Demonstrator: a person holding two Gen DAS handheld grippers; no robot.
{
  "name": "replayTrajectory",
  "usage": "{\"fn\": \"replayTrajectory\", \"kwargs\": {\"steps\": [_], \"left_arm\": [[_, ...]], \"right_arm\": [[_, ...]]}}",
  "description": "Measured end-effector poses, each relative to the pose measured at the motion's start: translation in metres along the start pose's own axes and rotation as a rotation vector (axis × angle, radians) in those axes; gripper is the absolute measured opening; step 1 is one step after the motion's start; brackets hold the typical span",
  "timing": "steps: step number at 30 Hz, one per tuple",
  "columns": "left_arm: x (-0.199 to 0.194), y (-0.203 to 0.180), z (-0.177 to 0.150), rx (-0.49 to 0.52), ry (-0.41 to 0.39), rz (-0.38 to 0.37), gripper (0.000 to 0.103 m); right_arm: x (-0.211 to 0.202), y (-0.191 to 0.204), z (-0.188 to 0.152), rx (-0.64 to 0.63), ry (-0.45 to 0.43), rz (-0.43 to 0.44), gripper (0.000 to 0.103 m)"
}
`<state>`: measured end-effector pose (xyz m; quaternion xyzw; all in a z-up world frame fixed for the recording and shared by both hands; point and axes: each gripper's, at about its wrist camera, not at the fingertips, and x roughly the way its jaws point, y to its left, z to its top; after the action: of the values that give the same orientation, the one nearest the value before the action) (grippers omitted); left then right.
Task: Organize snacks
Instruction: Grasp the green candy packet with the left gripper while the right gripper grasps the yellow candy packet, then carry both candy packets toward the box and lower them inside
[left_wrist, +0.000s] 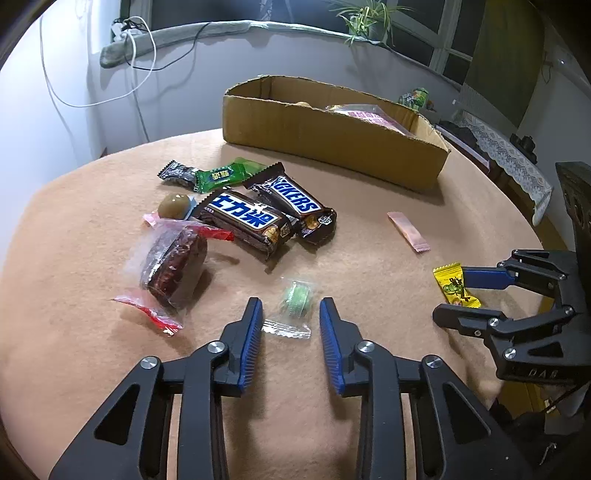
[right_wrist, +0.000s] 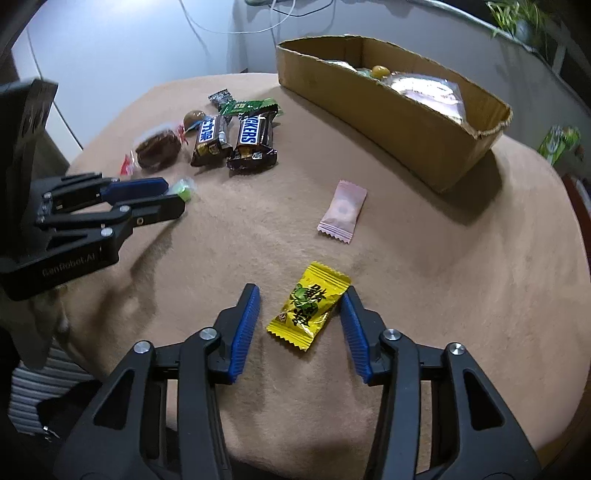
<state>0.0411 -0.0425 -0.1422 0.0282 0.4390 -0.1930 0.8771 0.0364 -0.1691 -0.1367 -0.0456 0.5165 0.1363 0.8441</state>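
Observation:
A small green candy (left_wrist: 297, 299) in a clear wrapper lies on the tan tablecloth between the fingers of my left gripper (left_wrist: 291, 301), whose blue pads stand a little off it on both sides. In the right wrist view the left gripper (right_wrist: 175, 197) reaches in from the left with that green candy (right_wrist: 183, 190) at its tips. A yellow candy packet (right_wrist: 308, 306) lies between the fingers of my right gripper (right_wrist: 301, 291); the right pad meets its corner, the left pad stands apart. The cardboard box (left_wrist: 332, 136) stands behind, holding several snacks.
Two Snickers bars (left_wrist: 295, 201), a dark cake in a clear wrapper (left_wrist: 173, 262), a brown ball candy (left_wrist: 173, 205), a green packet (left_wrist: 225, 173) and a black candy (left_wrist: 177, 171) lie at the left. A pink sachet (right_wrist: 343, 210) lies alone mid-table. The round table's edge (right_wrist: 576, 258) curves at the right.

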Motion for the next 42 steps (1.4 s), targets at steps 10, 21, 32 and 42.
{"fn": "replayTrajectory", "kwargs": {"steps": [10, 21, 32, 42], "left_arm": [[0.001, -0.004, -0.001, 0.003, -0.015, 0.018, 0.024], [-0.016, 0.002, 0.002, -0.041, -0.053, -0.006, 0.023], [-0.030, 0.001, 0.027, -0.055, -0.114, -0.022, 0.023], [-0.035, -0.001, 0.070, -0.050, -0.190, -0.030, 0.023]], "right_arm": [[-0.004, -0.010, 0.000, 0.016, -0.013, 0.019, 0.024], [-0.019, -0.020, 0.002, 0.051, -0.050, 0.043, 0.024], [-0.048, -0.046, 0.032, 0.078, -0.133, 0.049, 0.024], [-0.063, -0.086, 0.076, 0.107, -0.212, 0.009, 0.024]]}}
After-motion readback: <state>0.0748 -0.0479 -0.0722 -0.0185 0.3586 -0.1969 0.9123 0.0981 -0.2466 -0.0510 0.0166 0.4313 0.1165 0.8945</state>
